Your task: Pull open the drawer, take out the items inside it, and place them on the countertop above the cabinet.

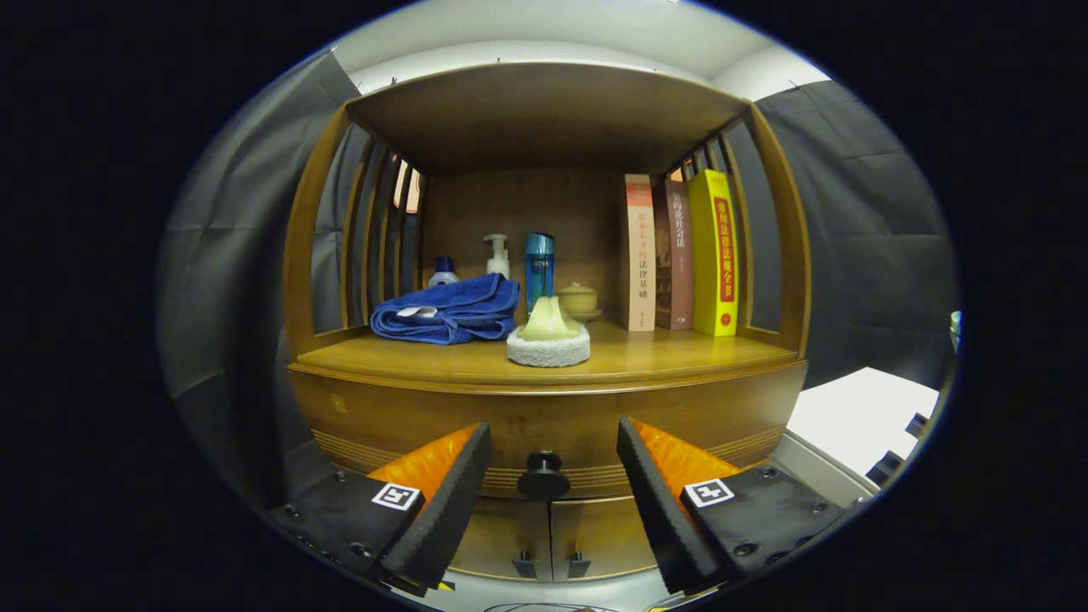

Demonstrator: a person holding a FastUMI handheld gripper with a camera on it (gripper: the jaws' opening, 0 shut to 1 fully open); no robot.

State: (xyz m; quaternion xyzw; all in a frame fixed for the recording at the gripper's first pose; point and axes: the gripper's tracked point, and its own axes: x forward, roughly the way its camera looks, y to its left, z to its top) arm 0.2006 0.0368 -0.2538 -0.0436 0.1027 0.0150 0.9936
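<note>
Claw [554, 476] spread wide at the bottom centre of the frame, gripping nothing. Dark round drawer knob [544, 476] sitting in the gap between the fingers, touched by neither. Drawer [408, 416] shut, just under the countertop [663, 353]. Above, mid-frame: folded blue towel [446, 311] at left, round sponge [548, 337] in the centre, upright books [680, 255] at right, bottles [538, 268] behind.

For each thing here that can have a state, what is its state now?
drawer: closed
drawer knob: free, between the open fingers, untouched
gripper: open, fingers apart on either side of the knob
lower cabinet doors: closed
blue towel: folded, lying on the countertop
books: upright, side by side
pump bottle: upright
</note>
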